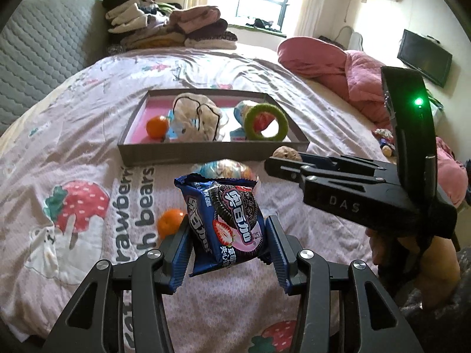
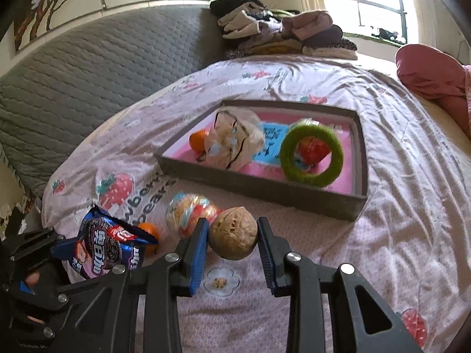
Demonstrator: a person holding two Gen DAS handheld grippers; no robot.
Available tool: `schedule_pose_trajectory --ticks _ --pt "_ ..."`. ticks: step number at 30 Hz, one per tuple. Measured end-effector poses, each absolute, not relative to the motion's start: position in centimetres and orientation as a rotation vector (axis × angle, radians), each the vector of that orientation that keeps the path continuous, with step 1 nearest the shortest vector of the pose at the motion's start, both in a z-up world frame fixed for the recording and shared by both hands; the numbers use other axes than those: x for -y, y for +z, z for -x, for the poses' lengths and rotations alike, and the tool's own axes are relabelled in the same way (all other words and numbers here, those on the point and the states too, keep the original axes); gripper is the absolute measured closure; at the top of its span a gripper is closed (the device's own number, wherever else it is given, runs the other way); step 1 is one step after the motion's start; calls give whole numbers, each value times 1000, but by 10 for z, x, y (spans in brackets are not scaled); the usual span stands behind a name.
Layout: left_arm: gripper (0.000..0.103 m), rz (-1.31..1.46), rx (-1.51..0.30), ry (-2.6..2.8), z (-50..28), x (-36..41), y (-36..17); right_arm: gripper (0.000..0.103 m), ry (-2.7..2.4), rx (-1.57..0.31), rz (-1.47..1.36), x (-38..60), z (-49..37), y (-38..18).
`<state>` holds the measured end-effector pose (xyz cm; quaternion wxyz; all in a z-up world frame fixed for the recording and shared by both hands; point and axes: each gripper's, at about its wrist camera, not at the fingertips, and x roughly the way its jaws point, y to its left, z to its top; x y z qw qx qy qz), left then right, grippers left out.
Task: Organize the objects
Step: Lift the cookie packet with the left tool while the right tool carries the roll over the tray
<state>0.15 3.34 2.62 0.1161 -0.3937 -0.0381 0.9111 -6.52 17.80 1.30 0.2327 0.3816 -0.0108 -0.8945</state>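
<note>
My left gripper [image 1: 228,236] is shut on a blue Oreo cookie packet [image 1: 223,217], held up above the bedspread; the packet [image 2: 107,248] also shows at the lower left of the right wrist view. My right gripper [image 2: 232,239] is shut on a brown walnut [image 2: 234,233], lifted off the bed; that walnut [image 1: 287,153] peeks past the right gripper's fingers in the left wrist view. Ahead lies a grey box [image 1: 206,151] [image 2: 265,189] with a pink floor, holding an orange, a drawstring pouch [image 1: 197,120] and a green ring [image 1: 266,122] [image 2: 312,154].
On the bedspread lie a loose orange [image 1: 169,222] [image 2: 150,229] and a colourful wrapped ball [image 1: 226,170] [image 2: 191,216]. Folded clothes [image 1: 164,26] are piled at the far end, a pink quilt [image 1: 338,67] at the right, a grey padded headboard [image 2: 88,73] at the left.
</note>
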Motion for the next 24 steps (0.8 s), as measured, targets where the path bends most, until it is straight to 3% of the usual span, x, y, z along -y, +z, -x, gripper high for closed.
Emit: schedule_pose_trajectory --ticks 24 --pt "53 958 73 2873 54 -19 56 70 -2593 76 -921 -183 94 43"
